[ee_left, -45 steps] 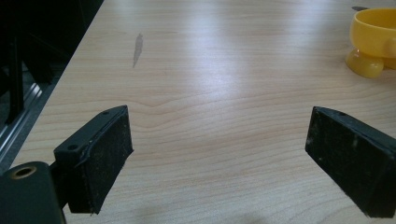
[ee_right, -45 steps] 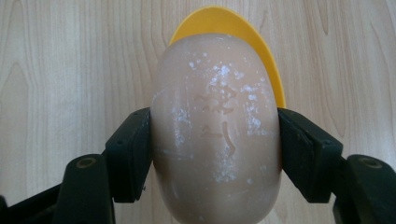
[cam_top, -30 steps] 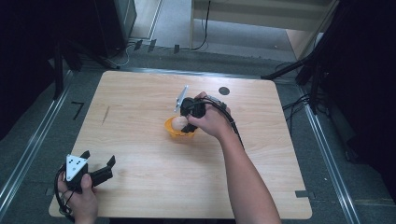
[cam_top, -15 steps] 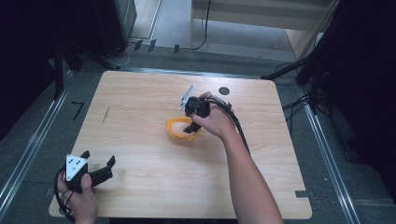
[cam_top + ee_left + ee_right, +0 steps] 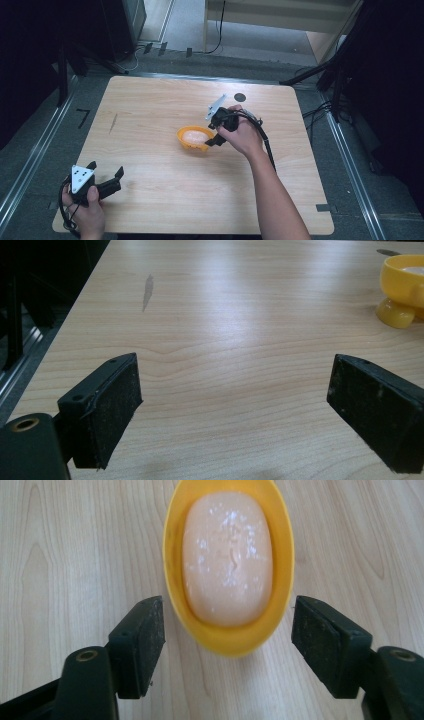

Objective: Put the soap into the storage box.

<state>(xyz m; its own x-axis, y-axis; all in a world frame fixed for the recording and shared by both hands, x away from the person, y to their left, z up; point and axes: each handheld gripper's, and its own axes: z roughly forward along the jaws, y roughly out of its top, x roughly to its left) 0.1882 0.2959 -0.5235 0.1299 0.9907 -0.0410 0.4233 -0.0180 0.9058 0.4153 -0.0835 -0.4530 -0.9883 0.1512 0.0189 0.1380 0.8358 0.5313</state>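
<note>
A yellow oval dish point(image 5: 192, 145) sits near the table's middle, and a peach bar of soap point(image 5: 194, 135) lies in it. In the right gripper view the dish point(image 5: 230, 642) and soap point(image 5: 227, 555) are straight ahead. My right gripper point(image 5: 227, 645) is open, its jaws on either side of the dish's near end and apart from it. From above, the right gripper point(image 5: 214, 131) is at the dish's right side. My left gripper point(image 5: 107, 179) is open over the table's front left corner, and nothing is between its jaws point(image 5: 235, 410). The dish point(image 5: 405, 285) shows far off there.
The wooden table point(image 5: 150, 105) has a dark streak point(image 5: 114, 122) at the left and a small dark round mark point(image 5: 240, 96) at the back right. Metal rails and dark stands run along both sides.
My right gripper has drawn back to the right, off the dish, leaving the soap uncovered in it. The left gripper has not moved.
</note>
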